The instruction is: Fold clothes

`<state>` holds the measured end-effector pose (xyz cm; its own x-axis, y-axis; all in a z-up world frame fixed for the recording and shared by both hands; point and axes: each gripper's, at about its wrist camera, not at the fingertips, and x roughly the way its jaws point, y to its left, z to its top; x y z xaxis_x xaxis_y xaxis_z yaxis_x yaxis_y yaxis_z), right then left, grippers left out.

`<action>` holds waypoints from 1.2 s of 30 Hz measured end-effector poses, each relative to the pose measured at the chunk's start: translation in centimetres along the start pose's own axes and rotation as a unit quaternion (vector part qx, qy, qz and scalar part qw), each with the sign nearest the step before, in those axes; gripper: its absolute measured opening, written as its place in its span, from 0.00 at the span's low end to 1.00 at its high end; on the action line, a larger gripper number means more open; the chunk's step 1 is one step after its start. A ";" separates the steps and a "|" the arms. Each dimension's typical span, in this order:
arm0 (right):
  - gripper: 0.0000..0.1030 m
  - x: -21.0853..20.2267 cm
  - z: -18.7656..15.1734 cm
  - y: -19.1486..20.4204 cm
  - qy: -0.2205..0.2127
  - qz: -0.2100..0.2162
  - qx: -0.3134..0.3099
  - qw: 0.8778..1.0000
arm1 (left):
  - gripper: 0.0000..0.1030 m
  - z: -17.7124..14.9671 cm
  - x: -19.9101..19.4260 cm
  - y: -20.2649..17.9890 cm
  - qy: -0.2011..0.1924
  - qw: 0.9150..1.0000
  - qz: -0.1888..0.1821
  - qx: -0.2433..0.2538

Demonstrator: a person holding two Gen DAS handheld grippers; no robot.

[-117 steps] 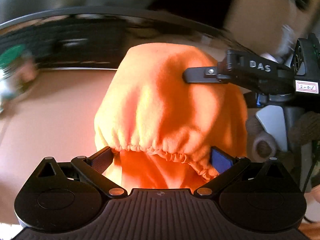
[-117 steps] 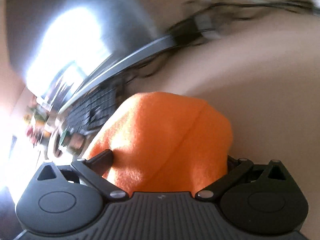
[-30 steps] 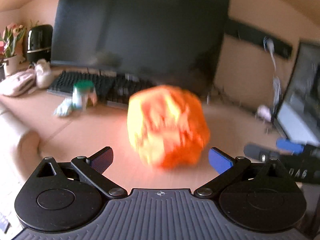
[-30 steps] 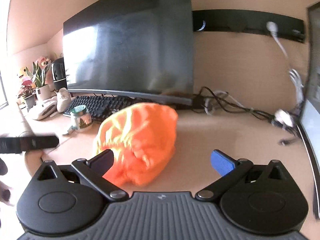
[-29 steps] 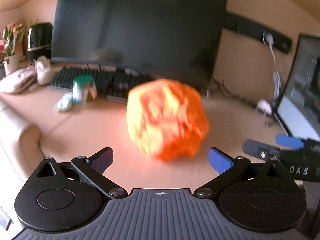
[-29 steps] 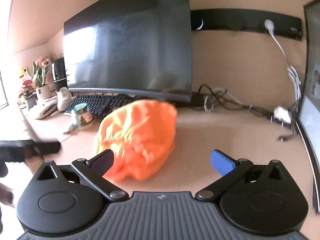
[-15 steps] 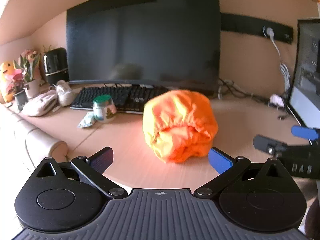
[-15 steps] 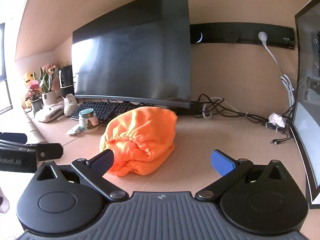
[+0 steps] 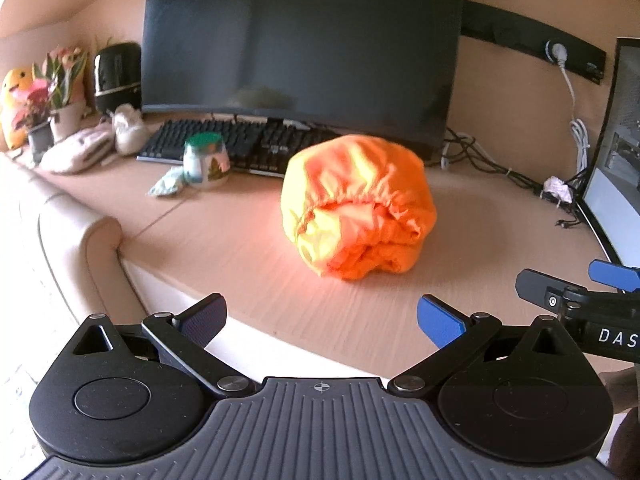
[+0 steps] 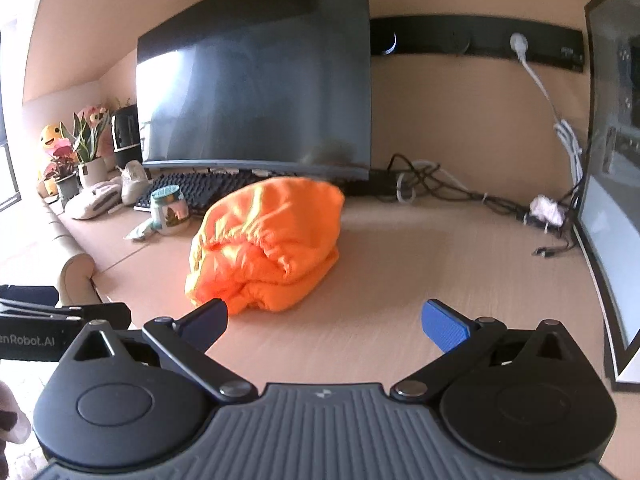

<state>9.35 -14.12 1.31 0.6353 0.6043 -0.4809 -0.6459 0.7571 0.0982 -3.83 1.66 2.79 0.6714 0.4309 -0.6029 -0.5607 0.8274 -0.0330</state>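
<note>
An orange garment point(image 9: 358, 208) sits bundled in a rounded heap on the wooden counter point(image 9: 224, 240), its gathered elastic hem turned toward the front edge. Nothing holds it; it rests alone, roughly in the middle of the counter, in front of the big dark monitor point(image 9: 304, 36) and the black keyboard point(image 9: 240, 144) that lies under the screen.

The left gripper point(image 9: 320, 316) hangs back near the counter's front edge, its fingers point(image 9: 440, 320) spread wide apart with nothing between them, well short of the bundle. The right gripper point(image 10: 324, 318) is likewise drawn back, fingers point(image 10: 444, 326) spread wide and empty; in its own view the tip of its left finger overlaps the lower edge of the orange cloth, though I cannot tell whether it touches. From the left wrist view the right gripper shows at the far right edge, beside the left one.

To the left of the garment stands a small jar with a green lid point(image 9: 206, 160), with a crumpled wrapper point(image 9: 168, 182) just beside it. Further left along the wall are potted plants point(image 9: 60, 92), a yellow plush toy point(image 9: 14, 100) and a black speaker point(image 9: 118, 76). Cables point(image 10: 440, 188) trail across the back of the counter toward a second screen point(image 10: 608, 208) at the right.
</note>
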 end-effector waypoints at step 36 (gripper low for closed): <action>1.00 2.7 4.8 5.1 0.014 -0.040 0.010 0.999 | 1.00 5.4 0.3 2.5 0.011 0.999 0.028 0.030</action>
<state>9.83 -7.47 4.66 0.6716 0.5347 -0.5129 -0.5850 0.8075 0.0759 -2.38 5.80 6.86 0.6285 0.4699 -0.6199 -0.5663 0.8227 0.0494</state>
